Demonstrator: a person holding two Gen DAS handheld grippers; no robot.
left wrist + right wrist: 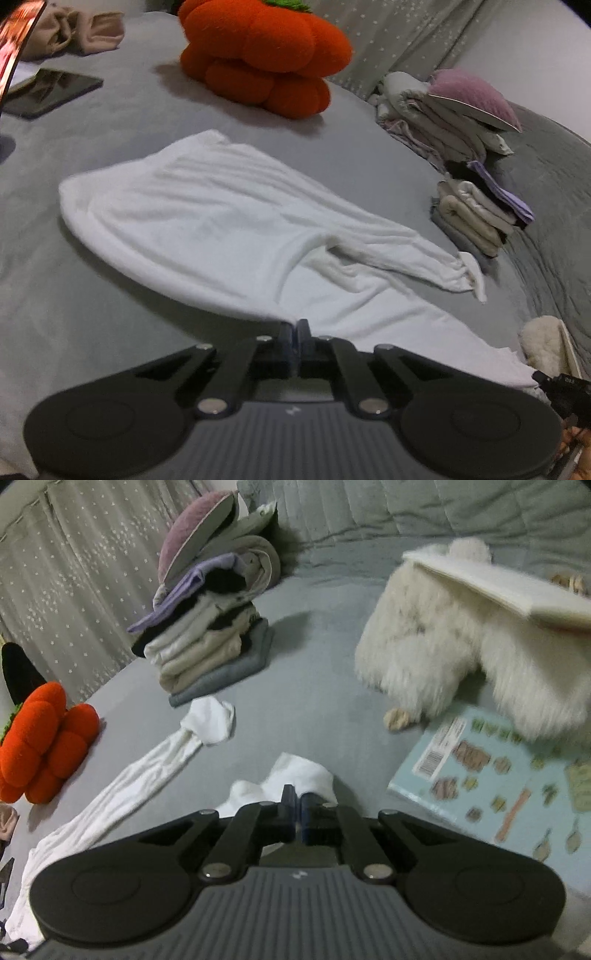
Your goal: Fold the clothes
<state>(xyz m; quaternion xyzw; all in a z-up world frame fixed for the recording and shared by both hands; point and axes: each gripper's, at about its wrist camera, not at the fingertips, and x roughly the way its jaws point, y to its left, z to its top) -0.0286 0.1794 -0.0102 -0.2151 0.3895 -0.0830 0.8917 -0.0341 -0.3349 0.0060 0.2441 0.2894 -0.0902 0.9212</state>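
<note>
Nearest to us, the left gripper had its two fingers drawn together on the near edge of the white garment, pinching the hem and lifting it slightly off the grey bed cover. The pinched cloth hid the fingertips themselves, so we could see only that no gap showed between them. The right gripper was likewise closed, its fingers meeting on a bunched end of the same white garment; how much fabric sat inside that grip was hidden by the fingers.

The garment lay spread across the bed, one long narrow part trailing away to a knotted-looking tip, which was probably a sleeve or leg, though blur made that hard to settle. Its lower edge was cut off behind both gripper bodies.

Beside the right gripper lay one pale blue book, partly covered by one fluffy white item with a flat cream piece on top. Further off we counted one orange plush, one dark phone and one stack of folded clothes topped by a pink cushion; the layers in that stack were too blurred to count. A beige bundle sat at the far edge.
</note>
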